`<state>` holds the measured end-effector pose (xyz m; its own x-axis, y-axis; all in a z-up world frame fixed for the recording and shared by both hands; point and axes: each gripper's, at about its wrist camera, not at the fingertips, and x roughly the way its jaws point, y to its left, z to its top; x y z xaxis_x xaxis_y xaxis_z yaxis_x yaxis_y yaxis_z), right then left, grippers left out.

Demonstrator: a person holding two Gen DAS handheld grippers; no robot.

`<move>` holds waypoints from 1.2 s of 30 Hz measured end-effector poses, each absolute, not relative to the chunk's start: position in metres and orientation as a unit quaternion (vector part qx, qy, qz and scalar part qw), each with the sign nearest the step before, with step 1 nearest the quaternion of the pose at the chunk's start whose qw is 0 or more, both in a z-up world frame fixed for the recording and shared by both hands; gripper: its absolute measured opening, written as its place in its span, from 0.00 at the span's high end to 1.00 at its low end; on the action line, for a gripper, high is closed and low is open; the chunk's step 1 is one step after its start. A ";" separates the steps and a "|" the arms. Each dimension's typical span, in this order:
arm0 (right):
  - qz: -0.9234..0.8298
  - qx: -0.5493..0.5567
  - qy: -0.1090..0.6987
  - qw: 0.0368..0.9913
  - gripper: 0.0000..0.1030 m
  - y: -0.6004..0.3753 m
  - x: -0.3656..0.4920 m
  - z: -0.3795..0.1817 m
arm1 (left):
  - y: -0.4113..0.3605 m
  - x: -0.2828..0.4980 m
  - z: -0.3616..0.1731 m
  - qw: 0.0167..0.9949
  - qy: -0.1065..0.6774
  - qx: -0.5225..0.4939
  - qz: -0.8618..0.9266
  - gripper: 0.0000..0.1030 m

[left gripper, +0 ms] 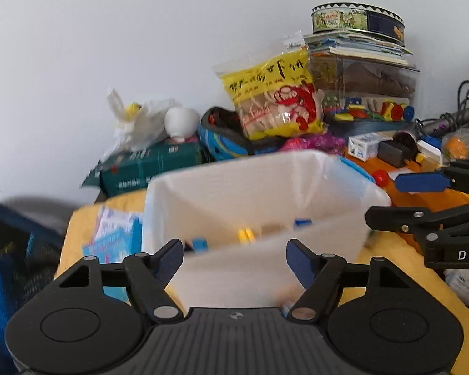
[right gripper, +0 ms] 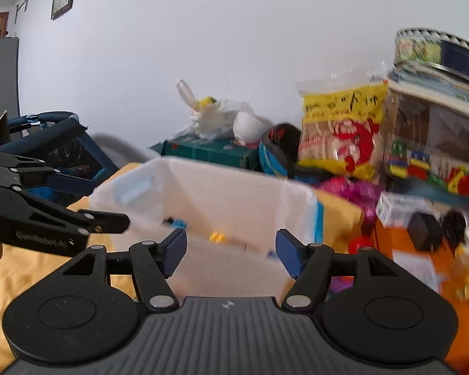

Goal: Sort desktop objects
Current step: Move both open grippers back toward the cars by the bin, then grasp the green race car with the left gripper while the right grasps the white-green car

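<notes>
Two grippers hover over a white plastic bin (left gripper: 265, 187) set on a yellow cloth (left gripper: 78, 234). Left gripper (left gripper: 234, 256) — fingers spread wide, nothing between the blue pads (left gripper: 300, 262). Right gripper (right gripper: 231, 250) the same: wide apart, empty.

Inside the bin, small pieces lie on the floor — a blue block (left gripper: 200, 245), a yellow block (left gripper: 245, 234), another blue block (left gripper: 302, 223); details blurred. In the right wrist view the yellow piece (right gripper: 217, 236) shows low in the bin.

Behind the bin: green box (left gripper: 150, 168), yellow snack bag (left gripper: 275, 100), round tin (left gripper: 356, 20) atop a stack of papers on a clear container (left gripper: 365, 78). More small coloured pieces sit on the orange surface (left gripper: 422, 200) to the right.
</notes>
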<state>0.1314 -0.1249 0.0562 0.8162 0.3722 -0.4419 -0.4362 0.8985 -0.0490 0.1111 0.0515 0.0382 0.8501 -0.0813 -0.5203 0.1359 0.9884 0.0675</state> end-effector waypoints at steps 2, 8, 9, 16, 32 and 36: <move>0.213 -0.075 0.228 0.947 0.35 -0.128 0.122 0.047 | 0.050 0.095 0.030 0.957 0.278 0.039 -0.072 0.26; 0.220 -0.108 0.302 0.921 0.38 -0.119 0.107 -0.006 | 0.039 0.073 -0.015 0.930 0.348 0.009 -0.118 0.26; 0.223 -0.116 0.310 0.917 0.38 -0.116 0.107 -0.013 | 0.037 0.071 -0.023 0.926 0.359 0.011 -0.117 0.26; 0.225 -0.117 0.345 0.904 0.39 -0.111 0.118 -0.037 | 0.037 0.068 -0.067 0.891 0.441 0.014 -0.106 0.28; 0.264 -0.153 0.349 0.886 0.68 -0.057 0.160 -0.064 | 0.068 0.075 -0.055 0.902 0.419 -0.091 -0.047 0.30; 0.268 -0.137 0.353 0.886 0.68 -0.072 0.146 -0.058 | 0.069 0.098 -0.053 0.898 0.425 -0.112 -0.022 0.31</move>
